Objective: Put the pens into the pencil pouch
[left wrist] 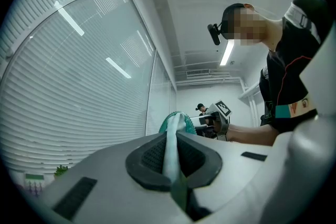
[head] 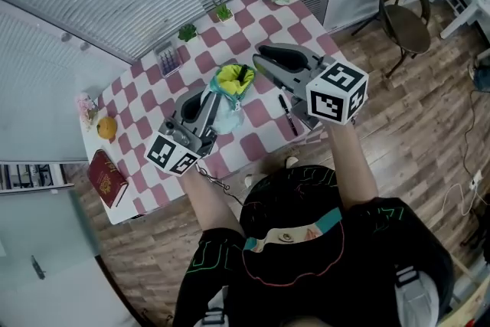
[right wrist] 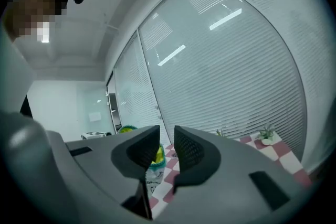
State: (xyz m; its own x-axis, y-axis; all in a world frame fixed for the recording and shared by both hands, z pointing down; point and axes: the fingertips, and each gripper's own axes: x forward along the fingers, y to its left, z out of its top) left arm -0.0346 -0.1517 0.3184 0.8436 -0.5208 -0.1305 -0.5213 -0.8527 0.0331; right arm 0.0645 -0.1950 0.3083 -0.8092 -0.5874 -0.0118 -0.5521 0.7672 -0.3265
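My left gripper and right gripper are smooth pale-grey shells. Each carries a white cube printed with black square markers, and the jaws are lined with dark, finely ribbed pads. I wear a black short-sleeved shirt with thin green line-work, a teal-and-cream band across the chest and white stripes near the shoulders, and a small black camera juts from my black cap.

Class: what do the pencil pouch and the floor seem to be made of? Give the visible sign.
Pencil pouch: probably soft cloth or flexible plastic, matte; its rim creases flat between the left gripper's jaws.
Floor: wood or wood-look planks, slightly glossy; brown strips with seams and grain.
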